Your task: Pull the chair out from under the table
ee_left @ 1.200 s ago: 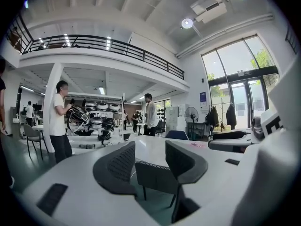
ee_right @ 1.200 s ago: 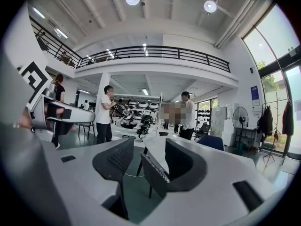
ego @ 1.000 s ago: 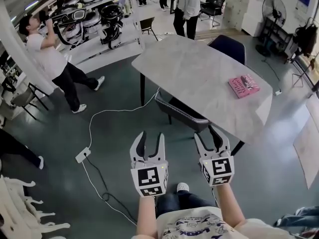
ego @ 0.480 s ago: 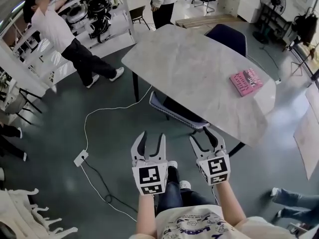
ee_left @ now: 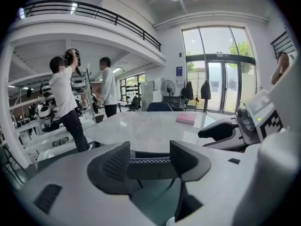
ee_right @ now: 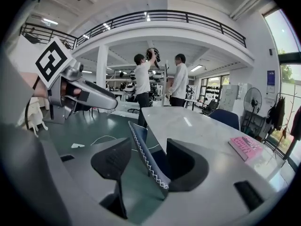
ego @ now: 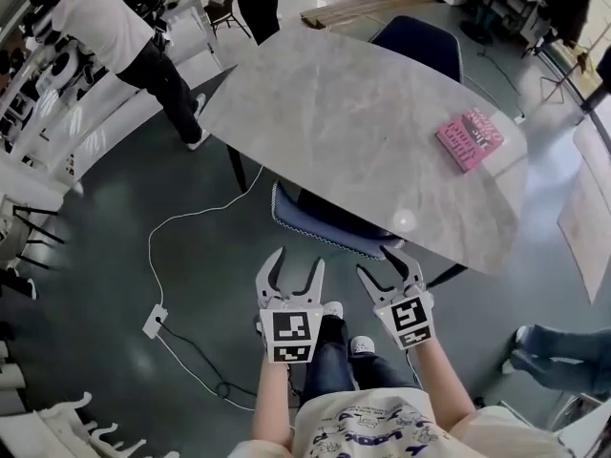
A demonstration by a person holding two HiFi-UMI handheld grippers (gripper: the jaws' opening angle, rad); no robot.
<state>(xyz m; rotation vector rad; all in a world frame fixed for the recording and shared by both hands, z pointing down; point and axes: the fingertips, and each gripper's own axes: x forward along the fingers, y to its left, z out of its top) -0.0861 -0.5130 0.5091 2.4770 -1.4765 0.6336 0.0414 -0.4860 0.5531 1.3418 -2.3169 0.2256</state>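
Observation:
A dark blue chair (ego: 320,219) is tucked under the near edge of the grey marble table (ego: 353,113); only its backrest shows. My left gripper (ego: 296,261) is just short of the backrest, its jaws opening. In the left gripper view the backrest's stitched top edge (ee_left: 146,162) shows across the gap of the left gripper (ee_left: 149,148), beyond the tips and untouched. My right gripper (ego: 380,263) is at the backrest's right end, jaws opening. In the right gripper view the backrest edge (ee_right: 143,157) runs into the gap of the right gripper (ee_right: 148,146), and the pads do not press on it.
A pink book (ego: 470,138) lies on the table's right part. A second dark chair (ego: 417,38) stands at the far side. A white cable and power strip (ego: 156,321) lie on the floor to the left. People (ego: 105,31) stand at the back left; someone's legs (ego: 558,351) are at the right.
Both grippers have come forward and down toward the chair's backrest. The left jaws stand wider than before. The people at the back left have shifted.

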